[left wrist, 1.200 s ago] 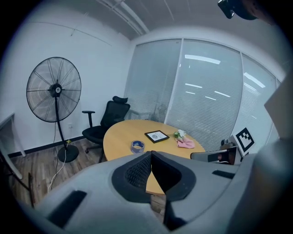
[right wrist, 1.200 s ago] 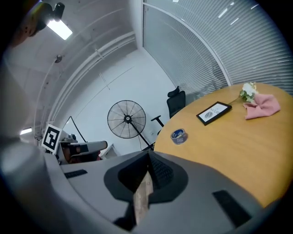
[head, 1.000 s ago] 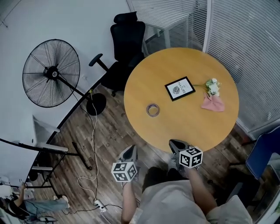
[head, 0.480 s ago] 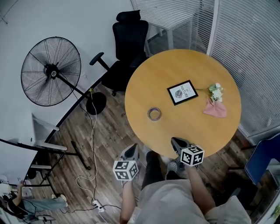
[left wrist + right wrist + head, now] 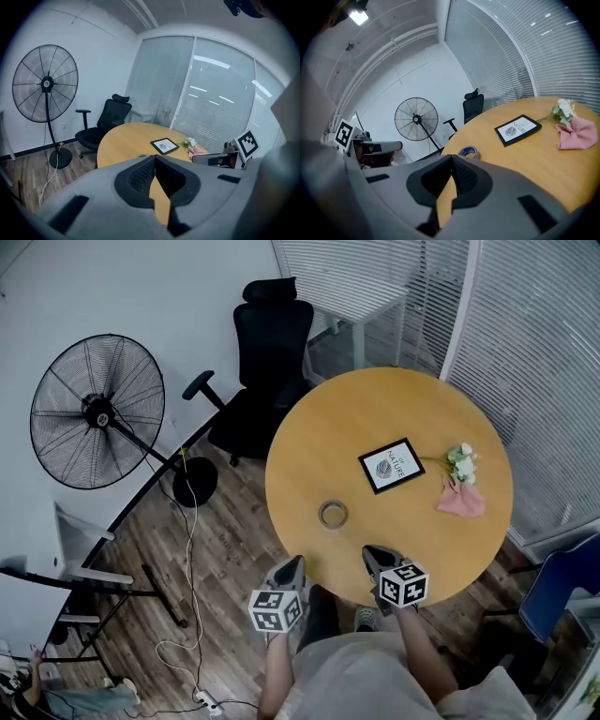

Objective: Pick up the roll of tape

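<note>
The roll of tape point(image 5: 332, 514) lies flat on the round wooden table point(image 5: 328, 427), near its front edge. In the right gripper view the tape point(image 5: 468, 152) shows just past the jaw tips, slightly to the right. My right gripper point(image 5: 375, 554) is shut and empty, over the table's near rim, right of the tape and short of it. Its jaws point(image 5: 452, 157) meet at the tips. My left gripper point(image 5: 291, 564) is also shut and empty, at the table's edge, left of the tape and below it in the picture. Its jaws point(image 5: 155, 157) point across the table.
A framed picture point(image 5: 391, 465), a small bunch of flowers point(image 5: 458, 462) and a pink cloth point(image 5: 459, 501) lie further back on the table. A standing fan point(image 5: 94, 413) and floor cables point(image 5: 187, 549) are at the left. A black office chair point(image 5: 267, 343) stands behind the table.
Both grippers have moved forward toward the table; the right one now reaches over its rim. The table and tape sit closer in the head view.
</note>
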Motion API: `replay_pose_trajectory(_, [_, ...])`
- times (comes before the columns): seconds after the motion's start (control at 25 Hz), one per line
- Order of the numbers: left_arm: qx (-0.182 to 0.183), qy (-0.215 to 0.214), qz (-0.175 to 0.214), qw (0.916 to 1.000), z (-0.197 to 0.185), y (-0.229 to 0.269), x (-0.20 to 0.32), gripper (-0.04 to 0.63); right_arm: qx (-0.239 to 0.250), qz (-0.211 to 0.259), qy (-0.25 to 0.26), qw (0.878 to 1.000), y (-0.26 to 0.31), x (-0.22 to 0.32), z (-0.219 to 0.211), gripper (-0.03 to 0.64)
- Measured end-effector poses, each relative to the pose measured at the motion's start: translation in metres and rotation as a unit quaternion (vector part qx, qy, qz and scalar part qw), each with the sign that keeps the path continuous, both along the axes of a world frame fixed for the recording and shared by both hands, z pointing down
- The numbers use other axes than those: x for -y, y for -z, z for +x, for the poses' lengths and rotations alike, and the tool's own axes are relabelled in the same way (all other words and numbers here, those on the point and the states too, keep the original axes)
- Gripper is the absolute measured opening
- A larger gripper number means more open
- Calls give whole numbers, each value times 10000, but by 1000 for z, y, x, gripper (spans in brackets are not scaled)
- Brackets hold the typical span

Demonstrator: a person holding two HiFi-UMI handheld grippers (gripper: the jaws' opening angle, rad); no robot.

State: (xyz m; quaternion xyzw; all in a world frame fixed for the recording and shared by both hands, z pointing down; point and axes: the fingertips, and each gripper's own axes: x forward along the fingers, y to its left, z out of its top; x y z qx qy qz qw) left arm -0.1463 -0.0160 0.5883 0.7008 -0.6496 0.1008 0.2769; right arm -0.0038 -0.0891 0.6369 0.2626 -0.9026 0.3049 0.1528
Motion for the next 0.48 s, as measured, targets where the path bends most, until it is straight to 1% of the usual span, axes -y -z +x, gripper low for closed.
replay_pose_trajectory(0.24, [-156,-290,16,9995,-25,2,49,9,-324,-3,-98,9994,-5,26,-28,-3])
replay_pose_trajectory(0.4, [-208,-484,-56,9986,-48,0,74,9,-837,231,18,9962,-12,43,-50,-3])
replay_pose_trajectory(0.48, [-191,-574,-90,9981,-56,-2,87,9,-1017,282,85,9944,-15,55,-59,-3])
